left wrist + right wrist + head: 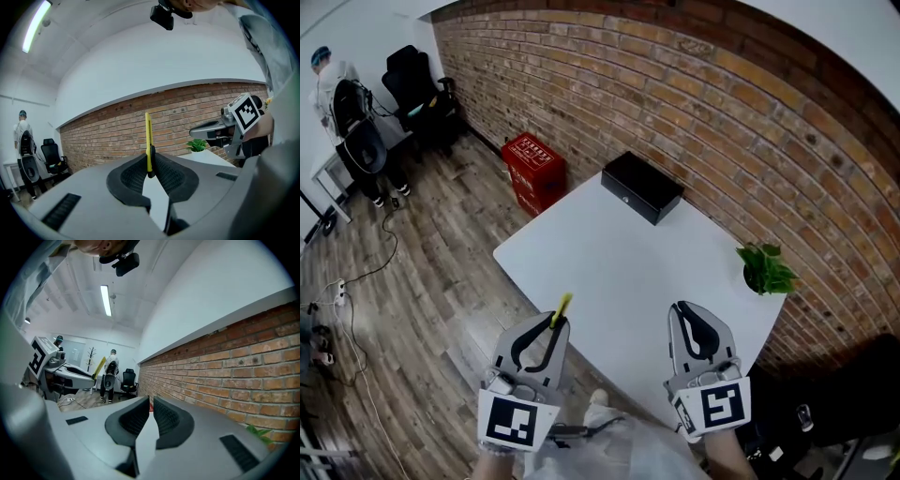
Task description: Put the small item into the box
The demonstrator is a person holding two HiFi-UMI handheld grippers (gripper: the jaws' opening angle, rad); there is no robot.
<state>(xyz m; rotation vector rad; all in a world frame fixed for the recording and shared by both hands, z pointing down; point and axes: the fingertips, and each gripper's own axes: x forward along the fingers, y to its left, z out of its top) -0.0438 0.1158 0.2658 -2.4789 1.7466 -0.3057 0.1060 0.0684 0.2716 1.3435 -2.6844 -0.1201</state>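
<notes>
At the near edge of the white desk (619, 267), a person holds a gripper in each hand above the tabletop: the left gripper (557, 324) is clamped on a slim yellow item (562, 307), pinched near its lower end so that most of its length stands clear of the pads, while the right gripper (685, 310) has its jaws drawn almost together, with nothing between them. The item is in the air over the desk's near-left edge, not yet anywhere near its goal. The carry appears to be the step in hand, the pick-up done and the drop to come. A small potted plant (766, 268) sits at the right corner of the desk, well apart from both tools. At the far corner, close to the brick wall, lies the black box (642, 186), and its lid looks to be down. The next move would call for a long reach across the bare desktop, and probably for the free right gripper to raise that lid before the left can let go inside. Beyond the desk, a red crate (533, 171) stands on the wooden floor by the wall.
</notes>
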